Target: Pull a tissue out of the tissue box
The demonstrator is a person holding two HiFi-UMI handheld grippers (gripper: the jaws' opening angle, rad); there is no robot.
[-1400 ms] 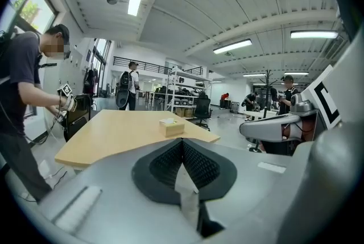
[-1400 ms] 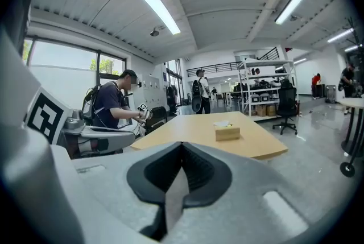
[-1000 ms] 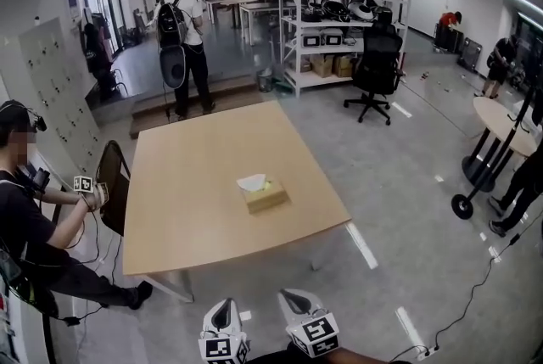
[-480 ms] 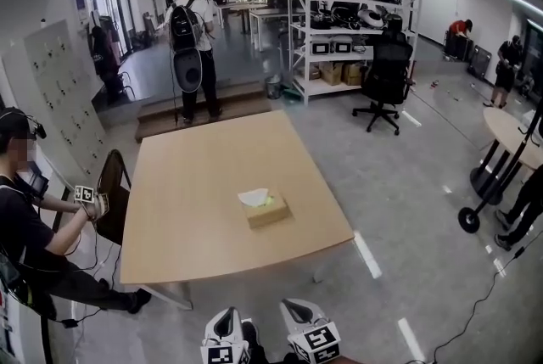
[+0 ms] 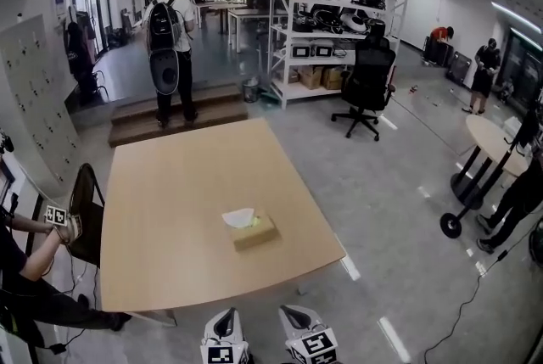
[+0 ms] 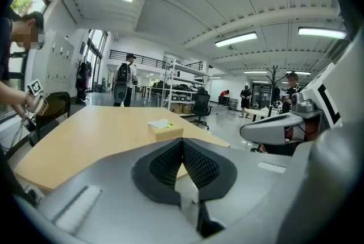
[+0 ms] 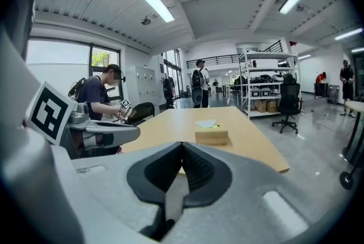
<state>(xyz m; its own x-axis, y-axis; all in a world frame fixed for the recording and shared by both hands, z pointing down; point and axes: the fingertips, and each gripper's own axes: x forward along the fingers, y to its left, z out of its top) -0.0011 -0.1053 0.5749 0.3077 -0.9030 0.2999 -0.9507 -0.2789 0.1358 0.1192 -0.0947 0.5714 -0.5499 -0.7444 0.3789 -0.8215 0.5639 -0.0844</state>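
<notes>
The tissue box point(image 5: 253, 229) sat near the table's point(image 5: 170, 184) near edge, a chair point(image 5: 86, 215) at the left edge. The left gripper point(image 5: 225, 315) and right gripper point(image 5: 293, 314) had their jaws closed, empty.

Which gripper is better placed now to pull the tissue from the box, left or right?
Left, slightly. The tissue atop the tissue box lies nearer the left gripper than the right gripper; both are shut, short of the table.
</notes>
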